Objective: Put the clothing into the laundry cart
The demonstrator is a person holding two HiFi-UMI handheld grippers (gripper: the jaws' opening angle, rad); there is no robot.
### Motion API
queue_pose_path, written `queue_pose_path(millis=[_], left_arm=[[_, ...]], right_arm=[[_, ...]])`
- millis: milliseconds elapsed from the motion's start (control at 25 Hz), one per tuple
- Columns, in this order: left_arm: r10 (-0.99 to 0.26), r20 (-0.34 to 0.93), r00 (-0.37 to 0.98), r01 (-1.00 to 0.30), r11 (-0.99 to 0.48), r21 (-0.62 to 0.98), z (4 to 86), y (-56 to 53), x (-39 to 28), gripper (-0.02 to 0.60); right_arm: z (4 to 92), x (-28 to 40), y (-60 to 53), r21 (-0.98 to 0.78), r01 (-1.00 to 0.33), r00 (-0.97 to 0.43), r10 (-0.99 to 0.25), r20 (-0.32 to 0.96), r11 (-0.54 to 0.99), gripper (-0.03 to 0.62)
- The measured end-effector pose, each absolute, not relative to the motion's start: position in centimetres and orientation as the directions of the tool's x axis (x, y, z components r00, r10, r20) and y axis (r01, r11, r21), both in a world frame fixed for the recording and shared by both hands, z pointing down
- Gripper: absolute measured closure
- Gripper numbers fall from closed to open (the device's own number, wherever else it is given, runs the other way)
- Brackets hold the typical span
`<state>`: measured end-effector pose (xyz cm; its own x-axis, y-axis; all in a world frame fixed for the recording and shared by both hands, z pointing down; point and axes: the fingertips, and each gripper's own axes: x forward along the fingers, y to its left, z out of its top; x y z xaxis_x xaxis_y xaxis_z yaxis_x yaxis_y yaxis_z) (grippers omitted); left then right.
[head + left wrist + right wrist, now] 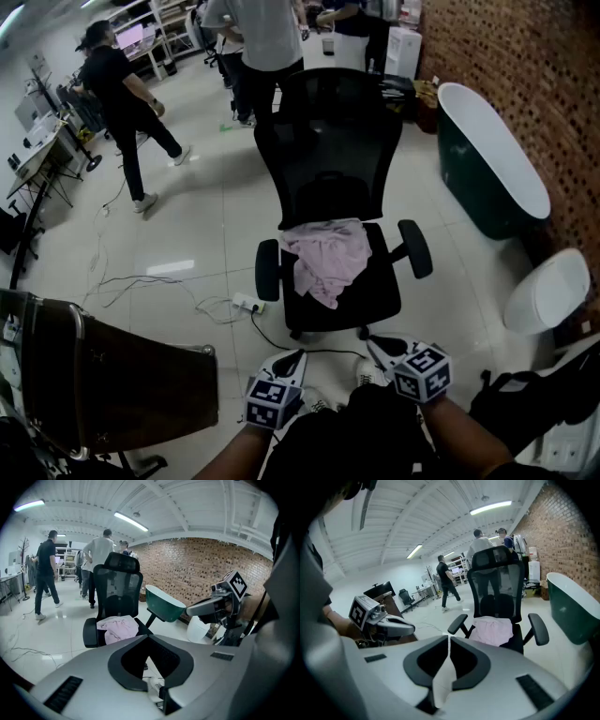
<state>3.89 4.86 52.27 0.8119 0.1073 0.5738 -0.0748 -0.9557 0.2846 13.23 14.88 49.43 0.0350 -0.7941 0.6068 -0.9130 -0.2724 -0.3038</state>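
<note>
Left gripper (149,637) jaws closed tip to tip, nothing held; right gripper (449,638) likewise closed, empty; pink garment (325,258) lies on office chair (377,292) seat, ahead of both jaws, well apart

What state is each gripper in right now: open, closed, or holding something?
Left gripper: closed, holding nothing.
Right gripper: closed, holding nothing.
</note>
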Motion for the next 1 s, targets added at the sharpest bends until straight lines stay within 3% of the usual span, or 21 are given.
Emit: queue_pose_path(millis=[360, 760, 1000], left_arm=[[0.068, 0.588, 0.806, -0.112, -0.958, 0.264, 53.3, 1.6, 6.4, 0.583], [-0.015, 0.637, 0.771, -0.22, -0.944, 0.244, 57.3, -2.6, 12.5, 0.583], [-0.044, 0.677, 0.735, -0.305, -0.913, 0.272, 60.9, -4.6, 16.4, 0.583]], right_arm=[[51.9, 16.7, 11.5, -0.33, -0.909, 0.001, -0.793, 0.609, -0.254, 0.562], [56.9, 26.4, 5.0, -0.342, -0.919, -0.067, -0.778, 0.625, -0.197, 0.552], [61.2, 32.1, 1.4, -0.338, -0.927, -0.103, -0.754, 0.649, -0.164, 0.447]])
